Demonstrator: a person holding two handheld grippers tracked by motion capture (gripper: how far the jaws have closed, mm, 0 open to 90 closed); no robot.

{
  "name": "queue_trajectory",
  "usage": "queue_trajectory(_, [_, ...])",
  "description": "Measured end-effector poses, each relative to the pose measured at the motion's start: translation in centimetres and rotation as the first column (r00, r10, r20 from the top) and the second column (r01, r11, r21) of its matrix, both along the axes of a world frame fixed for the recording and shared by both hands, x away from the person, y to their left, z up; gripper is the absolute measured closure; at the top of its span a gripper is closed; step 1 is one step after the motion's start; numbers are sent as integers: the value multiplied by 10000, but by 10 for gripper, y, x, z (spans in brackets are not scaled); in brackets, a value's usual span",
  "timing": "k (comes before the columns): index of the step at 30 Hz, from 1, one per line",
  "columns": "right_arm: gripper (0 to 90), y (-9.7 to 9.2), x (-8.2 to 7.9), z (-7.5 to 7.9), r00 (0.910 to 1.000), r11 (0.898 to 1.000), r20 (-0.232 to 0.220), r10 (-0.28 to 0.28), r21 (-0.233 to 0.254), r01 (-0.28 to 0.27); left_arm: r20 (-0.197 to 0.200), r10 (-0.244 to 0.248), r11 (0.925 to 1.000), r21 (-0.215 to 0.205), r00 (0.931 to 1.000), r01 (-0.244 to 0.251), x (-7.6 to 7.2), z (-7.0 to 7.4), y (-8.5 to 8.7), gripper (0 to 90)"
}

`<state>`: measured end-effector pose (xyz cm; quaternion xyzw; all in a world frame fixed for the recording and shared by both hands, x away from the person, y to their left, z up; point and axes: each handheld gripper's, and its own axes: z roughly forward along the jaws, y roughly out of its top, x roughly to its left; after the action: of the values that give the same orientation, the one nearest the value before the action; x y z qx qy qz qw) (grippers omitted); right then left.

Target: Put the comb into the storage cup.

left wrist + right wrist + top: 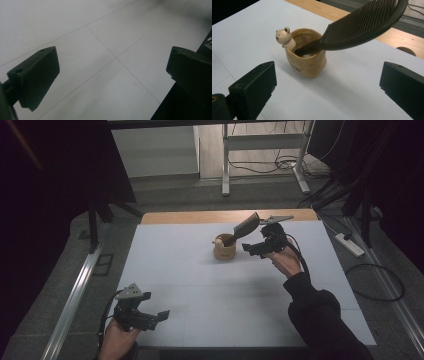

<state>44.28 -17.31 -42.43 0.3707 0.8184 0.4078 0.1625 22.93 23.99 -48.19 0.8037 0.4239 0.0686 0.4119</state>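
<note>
A small tan cup (pixel 224 249) (pixel 307 60) with a little bear figure (pixel 284 37) on its rim stands on the white table cover (pixel 200 295). A black comb (pixel 245 227) (pixel 362 27) leans in the cup, handle down, teeth end up to the right. My right gripper (pixel 255 247) (pixel 325 92) hovers open just right of the cup, with nothing between its jaws. My left gripper (pixel 157 316) (pixel 112 77) is open near the table's front left corner, over bare white surface.
A strip of bare wood tabletop (pixel 200 216) shows along the far edge. Beyond it stand a metal desk frame (pixel 265 150) and floor cables (pixel 280 165). A power strip (pixel 350 245) lies on the floor to the right.
</note>
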Motion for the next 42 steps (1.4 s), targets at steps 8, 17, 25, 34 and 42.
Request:
queue_trajectory(8, [9,-1,-5,-4,9999,9999,28,124,-36,-124,18,-18,10000,-5,10000,18,0,0,0,0])
queue_trajectory(17, [7,-2,-12,-10,9994,9993,-88,341,-147,-342,58,-31,10000,-41,10000,31,-1,0,1,0])
queue_trajectory(25, [7,-2,-18,-10,9985,9982,-124,534,-258,-537,84,-88,9999,-97,9999,89,-1,0,1,0])
queue_trajectory(34, [6,-4,-26,-9,9977,9969,-168,655,-416,-662,90,-126,9999,-118,9999,127,-2,0,1,0])
queue_trajectory(42, [2,-5,-32,-8,9973,9957,-134,729,-565,-735,104,-124,9999,-117,9999,126,-2,0,1,0])
